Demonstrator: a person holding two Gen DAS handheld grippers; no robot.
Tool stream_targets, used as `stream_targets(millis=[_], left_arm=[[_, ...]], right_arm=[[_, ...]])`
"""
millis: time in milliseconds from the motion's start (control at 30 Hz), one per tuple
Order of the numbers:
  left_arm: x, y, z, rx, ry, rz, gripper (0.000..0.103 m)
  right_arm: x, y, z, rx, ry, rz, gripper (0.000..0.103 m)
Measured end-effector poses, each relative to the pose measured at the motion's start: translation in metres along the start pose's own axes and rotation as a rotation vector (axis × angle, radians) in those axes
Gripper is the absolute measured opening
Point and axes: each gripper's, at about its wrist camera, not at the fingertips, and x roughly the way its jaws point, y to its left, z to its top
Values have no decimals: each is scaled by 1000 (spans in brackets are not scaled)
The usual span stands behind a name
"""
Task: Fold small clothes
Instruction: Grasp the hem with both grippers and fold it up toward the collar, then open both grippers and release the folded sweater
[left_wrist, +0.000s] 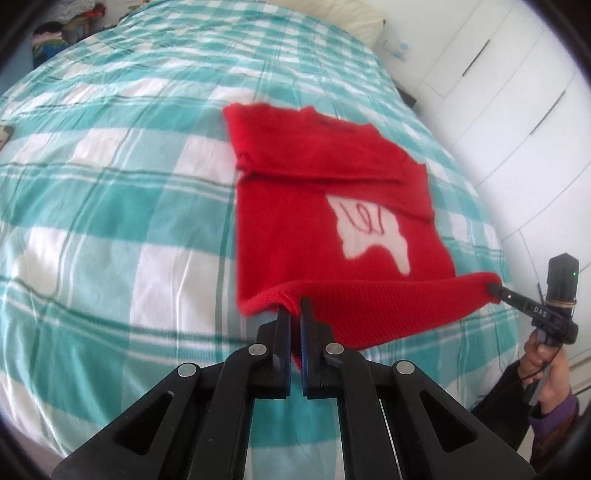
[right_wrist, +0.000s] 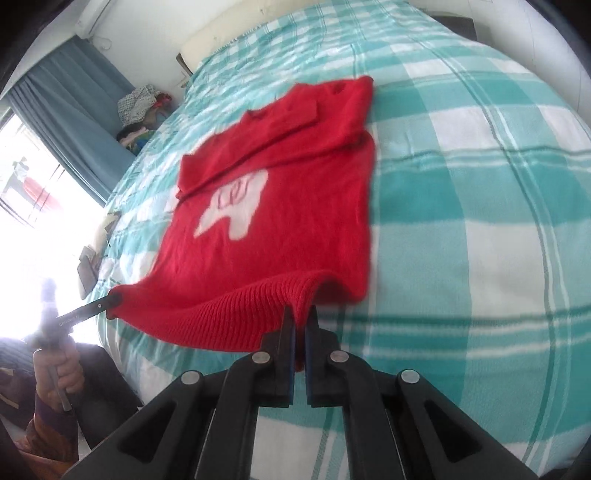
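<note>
A small red knit sweater (left_wrist: 295, 229) with a white motif lies on the teal and white checked bed cover (left_wrist: 110, 184), its sleeves folded across the chest. My left gripper (left_wrist: 294, 306) is shut on the ribbed hem at its left corner. My right gripper (right_wrist: 301, 314) is shut on the hem at the other corner; it also shows in the left wrist view (left_wrist: 493, 287). Both hold the hem lifted a little above the bed, stretched between them. The sweater also shows in the right wrist view (right_wrist: 288, 206), and the left gripper (right_wrist: 116, 298) shows there too.
White wardrobe doors (left_wrist: 517, 110) stand along the bed's right side. A pillow (right_wrist: 221, 37) lies at the head. A pile of clothes (right_wrist: 140, 110) sits by blue curtains (right_wrist: 74, 110) and a bright window. Small objects (right_wrist: 88, 266) lie at the bed's left edge.
</note>
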Motion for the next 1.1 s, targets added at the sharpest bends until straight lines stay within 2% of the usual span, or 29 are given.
stream_targets(millis=[133, 300, 400, 467, 533, 567, 600, 633, 667, 700, 733, 800, 900, 1100], left_arm=[[33, -1, 80, -21, -76, 28, 1], [104, 12, 166, -111, -68, 80, 1], [142, 19, 199, -141, -53, 120, 1], [163, 24, 214, -155, -44, 113, 2], [176, 31, 224, -187, -43, 99, 10], [181, 34, 227, -203, -47, 94, 10], [184, 38, 230, -216, -54, 94, 19], [183, 40, 232, -221, -73, 114, 41], [181, 41, 233, -219, -101, 148, 53], [177, 43, 234, -213, -131, 182, 70], [171, 44, 233, -204, -155, 207, 76], [161, 48, 230, -183, -175, 227, 77], [143, 47, 214, -148, -176, 263, 78], [98, 19, 143, -29, -148, 332, 88]], right_arm=[[19, 3, 76, -24, -117, 3, 3], [71, -9, 164, -3, -196, -10, 3], [113, -19, 205, 2, -202, -41, 3], [139, -33, 224, 31, -195, -57, 3], [160, -49, 236, 80, -185, -34, 4], [169, -58, 240, 106, -178, -19, 5], [174, -65, 242, 136, -187, -2, 9], [176, -72, 243, 167, -205, 17, 20], [175, -78, 244, 197, -230, 29, 28], [172, -83, 244, 224, -255, 37, 41], [168, -86, 244, 243, -273, 42, 43], [159, -89, 242, 249, -283, 45, 43], [142, -83, 232, 188, -281, 10, 43], [102, -64, 173, 48, -233, -28, 43]])
